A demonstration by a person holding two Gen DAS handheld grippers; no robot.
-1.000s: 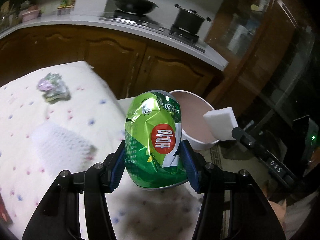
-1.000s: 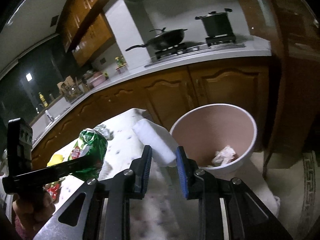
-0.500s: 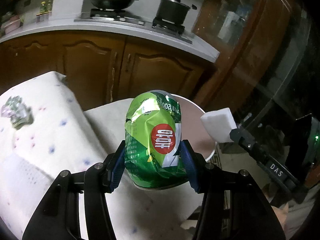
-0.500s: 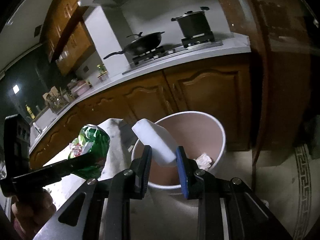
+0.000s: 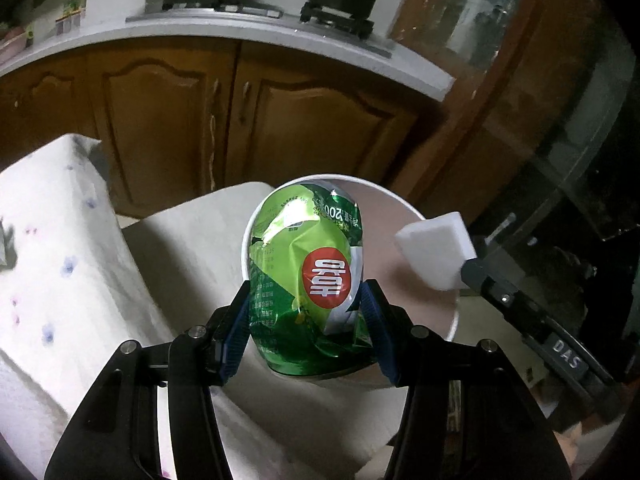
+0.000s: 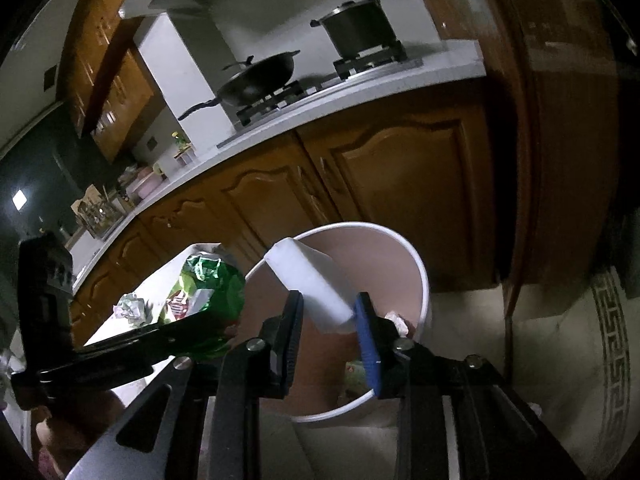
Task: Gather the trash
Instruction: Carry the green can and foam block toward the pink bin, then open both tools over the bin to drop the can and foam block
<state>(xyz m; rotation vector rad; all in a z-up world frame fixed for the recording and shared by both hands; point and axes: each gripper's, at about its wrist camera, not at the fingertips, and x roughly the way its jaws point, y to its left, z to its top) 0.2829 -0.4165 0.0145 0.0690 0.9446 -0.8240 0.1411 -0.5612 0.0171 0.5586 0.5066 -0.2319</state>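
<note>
The crushed green can [image 5: 306,280] is hiding much of the white bin [image 5: 404,208] behind it; its print stays unreadable except "200". "DAS" is showing on the right gripper [image 6: 330,312], whose jaws are opening around a white foam block [image 6: 310,282] above the bin. The left gripper [image 5: 306,316] is pinching the can at the bin's rim.

A wok [image 6: 260,80] and a lidded pot [image 6: 358,28] are seen on the stove [image 5: 224,6], above brown cabinets [image 5: 168,120].
</note>
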